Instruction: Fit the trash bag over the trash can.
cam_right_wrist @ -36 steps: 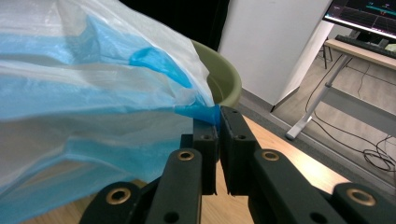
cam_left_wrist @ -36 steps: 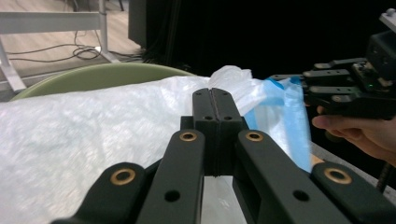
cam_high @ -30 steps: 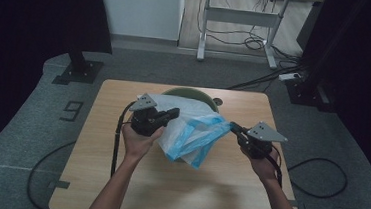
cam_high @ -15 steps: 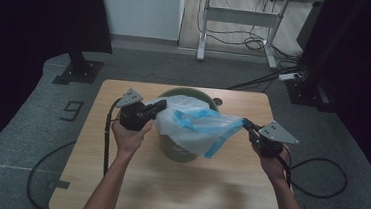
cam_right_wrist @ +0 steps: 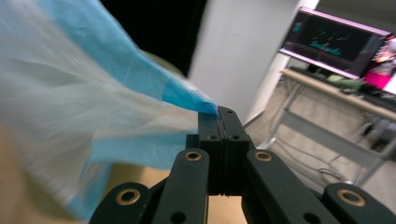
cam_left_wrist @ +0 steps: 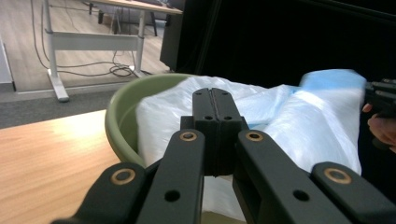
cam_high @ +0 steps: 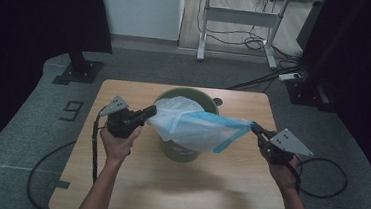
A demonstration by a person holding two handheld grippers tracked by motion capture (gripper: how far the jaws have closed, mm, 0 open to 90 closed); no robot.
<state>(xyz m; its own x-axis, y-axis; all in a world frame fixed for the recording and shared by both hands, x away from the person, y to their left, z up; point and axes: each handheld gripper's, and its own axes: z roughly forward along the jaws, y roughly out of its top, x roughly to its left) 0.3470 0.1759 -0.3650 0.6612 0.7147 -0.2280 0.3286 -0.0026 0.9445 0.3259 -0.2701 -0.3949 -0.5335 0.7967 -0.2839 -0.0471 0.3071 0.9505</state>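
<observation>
With both my left gripper (cam_high: 148,112) and right gripper (cam_high: 255,128) clamped on the translucent blue-trimmed bin liner (cam_high: 194,128) stretched above the green bin (cam_high: 182,152), I judge even tension essential.

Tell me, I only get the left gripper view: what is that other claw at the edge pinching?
Observer: The right claw is shut on the blue corner of the bag.
Operator: Is the bag pulled tight?
Observer: In the high view it stretches from the left claw to the right claw, across the top of the bin.
Operator: Where does the bin stand?
Observer: On the table, midway across and nearer the far edge.
</observation>
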